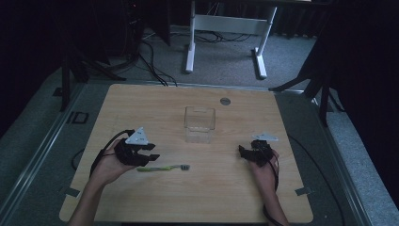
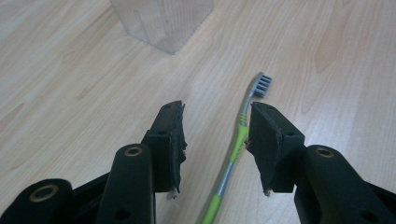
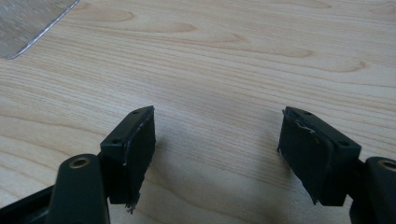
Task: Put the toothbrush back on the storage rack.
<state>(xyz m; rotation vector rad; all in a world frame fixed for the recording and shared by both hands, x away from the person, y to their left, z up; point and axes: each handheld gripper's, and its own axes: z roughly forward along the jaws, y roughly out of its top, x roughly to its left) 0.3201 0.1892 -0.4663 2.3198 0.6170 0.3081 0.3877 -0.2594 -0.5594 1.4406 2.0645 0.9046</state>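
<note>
A toothbrush (image 1: 164,167) with a green and grey handle lies flat on the wooden table (image 1: 211,193), its bristle head pointing right. My left gripper (image 1: 151,159) is low over the handle's left part. In the left gripper view the toothbrush (image 2: 238,140) runs between the spread jaws of the left gripper (image 2: 217,108), close by the right pad, and the pads do not press on it. A clear square container (image 1: 200,123) stands upright mid-table, beyond both hands. My right gripper (image 1: 243,150) rests at the right; in its own view the right gripper (image 3: 217,112) is open over bare wood.
A corner of the clear container (image 2: 163,21) is just ahead of the left jaws, and its edge (image 3: 28,23) appears at the right gripper view's top left. A grey round cap (image 1: 225,100) sits in the tabletop's far side. Cables and white desk legs (image 1: 190,47) lie beyond.
</note>
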